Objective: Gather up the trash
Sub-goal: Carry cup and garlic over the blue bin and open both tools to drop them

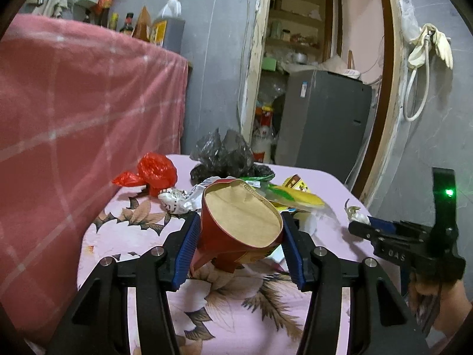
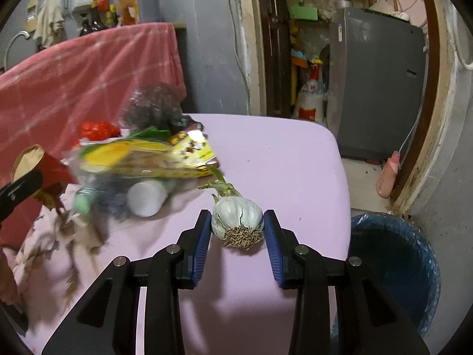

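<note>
A crushed red paper cup (image 1: pixel 236 216) with a brown inside sits between the blue pads of my left gripper (image 1: pixel 239 222), which is shut on it just above the pink floral tablecloth (image 1: pixel 236 310). My right gripper (image 2: pixel 236 214) is shut on a sprouted garlic bulb (image 2: pixel 236 220), roots toward the camera, near the table's right side. Behind lies a trash pile: yellow wrappers (image 2: pixel 153 153), a red plastic bag (image 1: pixel 153 171), a black plastic bag (image 1: pixel 224 153), crumpled white paper (image 1: pixel 180 199) and a white bottle (image 2: pixel 147 196). The left wrist view shows the right gripper (image 1: pixel 372 230) at the right.
A bin with a blue liner (image 2: pixel 393 263) stands on the floor beside the table's right corner. A red checked cloth (image 1: pixel 74 118) covers something tall along the left. A grey fridge (image 1: pixel 325 118) stands in the doorway beyond the table.
</note>
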Available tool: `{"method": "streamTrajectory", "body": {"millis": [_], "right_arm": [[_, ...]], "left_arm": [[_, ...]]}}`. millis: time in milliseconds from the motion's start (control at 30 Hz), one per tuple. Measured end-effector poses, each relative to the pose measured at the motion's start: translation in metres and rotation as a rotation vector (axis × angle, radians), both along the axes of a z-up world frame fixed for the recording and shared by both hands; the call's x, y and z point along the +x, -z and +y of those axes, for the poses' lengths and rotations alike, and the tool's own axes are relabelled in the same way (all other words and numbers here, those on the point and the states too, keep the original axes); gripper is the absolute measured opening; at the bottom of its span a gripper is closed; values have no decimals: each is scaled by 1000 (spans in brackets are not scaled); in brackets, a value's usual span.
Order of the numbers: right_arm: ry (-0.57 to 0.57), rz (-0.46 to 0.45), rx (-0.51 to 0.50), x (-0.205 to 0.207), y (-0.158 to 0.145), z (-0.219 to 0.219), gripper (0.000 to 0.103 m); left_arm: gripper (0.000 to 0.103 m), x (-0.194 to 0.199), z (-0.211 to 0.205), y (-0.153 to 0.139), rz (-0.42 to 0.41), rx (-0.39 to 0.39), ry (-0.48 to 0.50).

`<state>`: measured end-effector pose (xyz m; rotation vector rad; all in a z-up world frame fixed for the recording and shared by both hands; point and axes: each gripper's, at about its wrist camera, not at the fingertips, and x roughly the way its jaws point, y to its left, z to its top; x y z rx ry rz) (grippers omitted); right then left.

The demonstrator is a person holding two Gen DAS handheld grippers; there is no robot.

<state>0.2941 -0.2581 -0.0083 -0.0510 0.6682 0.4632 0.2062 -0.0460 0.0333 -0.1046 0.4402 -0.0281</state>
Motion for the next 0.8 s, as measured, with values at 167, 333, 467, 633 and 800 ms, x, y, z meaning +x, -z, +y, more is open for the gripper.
{"method": "streamTrajectory", "body": {"millis": [167, 333, 467, 633, 800], "right_arm": [[6, -71, 52, -29, -13, -3, 34], [11, -163, 53, -50, -24, -7, 34], [47, -246, 49, -63, -35, -19, 34], [121, -325, 50, -74, -46, -45, 34], [205, -358, 56, -79, -51, -78, 34]], "left_arm": [[48, -16, -14, -8, -64, 14, -4], [48, -28, -28, -19, -121, 10, 9], [48, -27, -46, -27, -142, -5, 46], [48, -17, -76, -31, -148, -45, 108], [48, -3, -105, -32, -141, -87, 179]]}}
